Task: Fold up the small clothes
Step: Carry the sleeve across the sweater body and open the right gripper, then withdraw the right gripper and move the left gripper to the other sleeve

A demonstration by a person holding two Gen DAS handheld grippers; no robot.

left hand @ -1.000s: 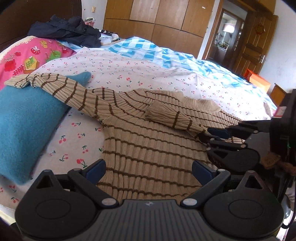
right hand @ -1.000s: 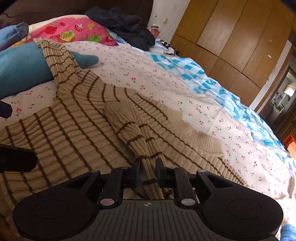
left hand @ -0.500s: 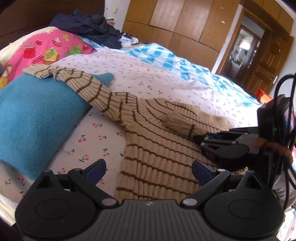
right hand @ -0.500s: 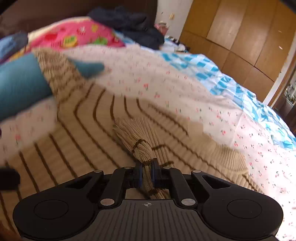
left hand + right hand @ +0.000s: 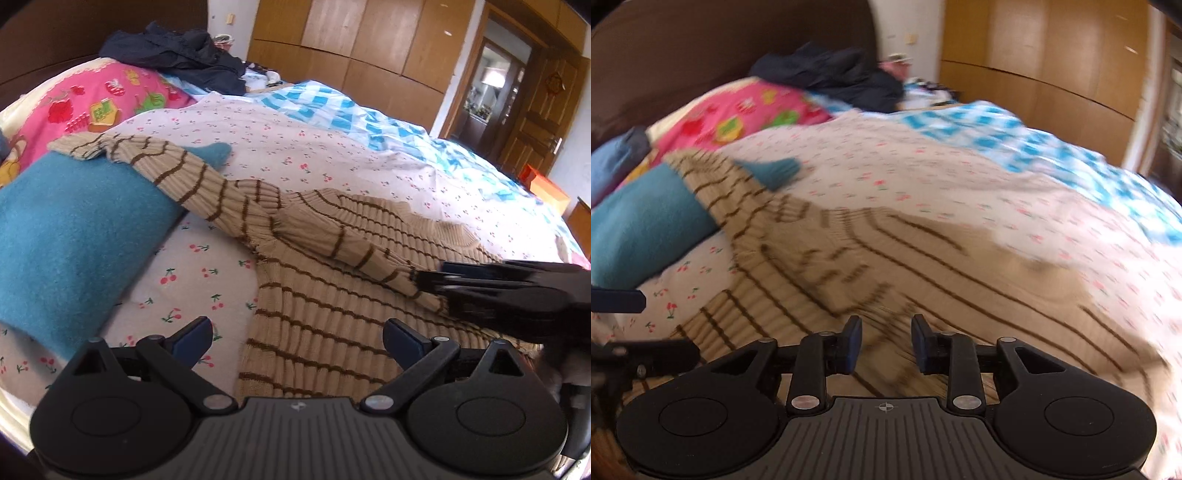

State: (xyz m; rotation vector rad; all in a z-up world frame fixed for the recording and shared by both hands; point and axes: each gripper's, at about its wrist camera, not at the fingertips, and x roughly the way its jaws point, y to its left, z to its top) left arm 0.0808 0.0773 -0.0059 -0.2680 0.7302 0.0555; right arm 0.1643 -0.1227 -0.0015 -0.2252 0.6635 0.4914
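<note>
Lying flat on the cherry-print sheet (image 5: 280,155), the tan striped sweater (image 5: 332,295) occupies the near part of the bed. One sleeve (image 5: 173,170) extends up and left across the teal cushion (image 5: 66,236); the other sleeve (image 5: 332,240) is folded across the chest.

Left gripper (image 5: 295,336): jaws spread wide and empty, poised above the sweater's lower left edge, one pad over the sheet and one over the knit.

Right gripper (image 5: 884,343): in its own view the jaws stand apart with nothing between the blue pads. That view is motion-blurred. In the left wrist view the right gripper (image 5: 436,277) appears level with the end of the folded sleeve, probably touching it; contact cannot be confirmed.

Behind the sweater lie a pink pillow (image 5: 92,110), dark clothing (image 5: 177,55) and a blue checked blanket (image 5: 332,110). Wooden wardrobes (image 5: 369,44) line the far wall.
</note>
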